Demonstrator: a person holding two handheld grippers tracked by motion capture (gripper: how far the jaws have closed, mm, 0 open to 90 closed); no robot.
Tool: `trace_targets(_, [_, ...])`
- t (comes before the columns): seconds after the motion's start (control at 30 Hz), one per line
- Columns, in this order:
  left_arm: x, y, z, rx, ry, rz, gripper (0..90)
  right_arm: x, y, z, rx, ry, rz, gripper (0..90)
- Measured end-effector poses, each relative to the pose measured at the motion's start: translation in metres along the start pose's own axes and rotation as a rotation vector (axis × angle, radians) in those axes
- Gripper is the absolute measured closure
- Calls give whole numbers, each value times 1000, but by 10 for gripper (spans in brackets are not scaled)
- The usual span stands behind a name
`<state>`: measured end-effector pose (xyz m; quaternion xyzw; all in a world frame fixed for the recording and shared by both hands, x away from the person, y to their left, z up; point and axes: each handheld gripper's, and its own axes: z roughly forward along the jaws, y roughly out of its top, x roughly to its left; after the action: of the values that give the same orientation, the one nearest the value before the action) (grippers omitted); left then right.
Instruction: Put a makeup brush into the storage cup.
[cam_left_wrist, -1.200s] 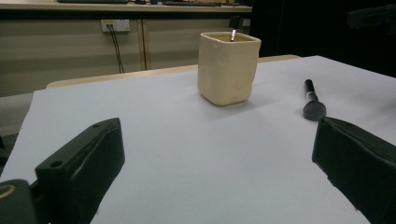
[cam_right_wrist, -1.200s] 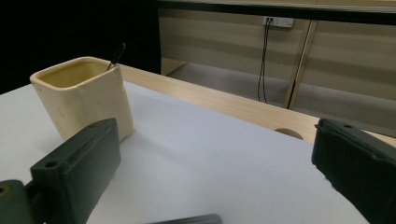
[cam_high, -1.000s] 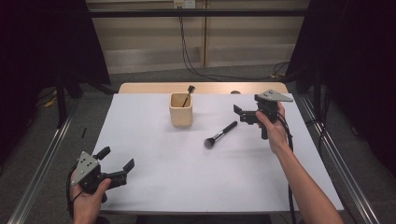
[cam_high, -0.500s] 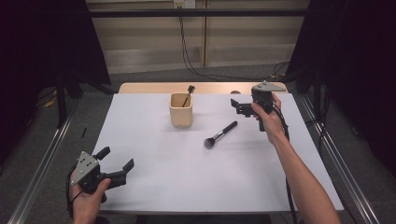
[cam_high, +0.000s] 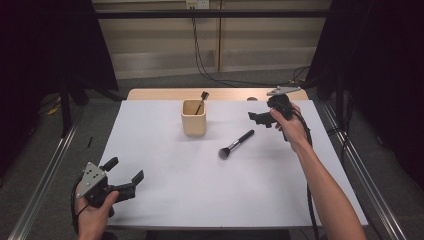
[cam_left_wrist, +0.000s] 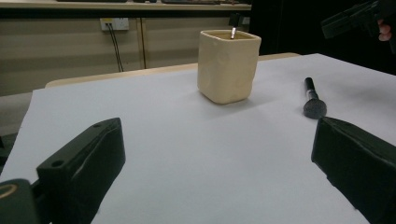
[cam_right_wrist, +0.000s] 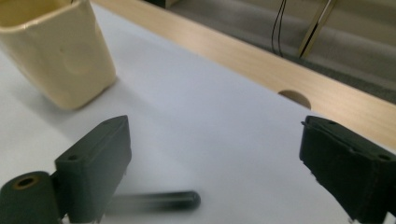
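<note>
Right gripper (cam_high: 257, 119): up over the far right of the table, jaws wide apart but just been narrowing a little, nothing between them yet.
Loose brush (cam_high: 236, 144): flat on the white sheet, to the near right of the cream cup (cam_high: 194, 117), clear of it.
Which way from the right gripper: the brush handle tip sits just below and inside the jaws; the right gripper view catches that black handle (cam_right_wrist: 159, 200) blurred at the bottom, beside its left jaw.
Long axis: handle end points away toward the right gripper, bristle head points back toward the person and slightly left of the handle.
Nearer hand: the right, clearly. My read is a short drop onto the handle, jaws set across it.
Left gripper (cam_high: 125, 177): parked near the front left corner, well away from the cup, jaws spread and empty.
In the cup: a second brush (cam_high: 201, 101) stands leaning inside.
</note>
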<state>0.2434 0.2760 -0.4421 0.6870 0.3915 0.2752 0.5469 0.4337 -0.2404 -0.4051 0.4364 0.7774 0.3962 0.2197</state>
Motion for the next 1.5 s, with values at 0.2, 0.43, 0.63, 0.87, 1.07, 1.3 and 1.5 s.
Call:
trace_targets(0.2, [0, 0, 0, 0, 0, -2, 28, -4, 0, 0, 158, 8, -32, 58])
trace_targets(0.43, [0, 0, 0, -5, -2, -2, 30, -7, 0, 6, 336, 54, -29, 26])
trace_targets(0.63, [0, 0, 1, -4, -4, -2, 30, -9, 0, 10, 481, 133, -21, 35])
trace_targets(0.87, [1, 0, 1, -4, -5, -4, 30, -9, -1, 15, 596, 168, -29, 40])
trace_targets(1.07, [1, 0, 1, 2, -6, 1, 30, -9, -2, 20, 691, 220, -18, 40])
trace_targets(1.3, [1, 0, 1, 4, -9, 8, 30, -9, -5, 25, 756, 222, -27, 44])
trace_targets(1.5, [1, 0, 1, 3, -8, 6, 30, -7, -2, 23, 765, 283, -94, 41])
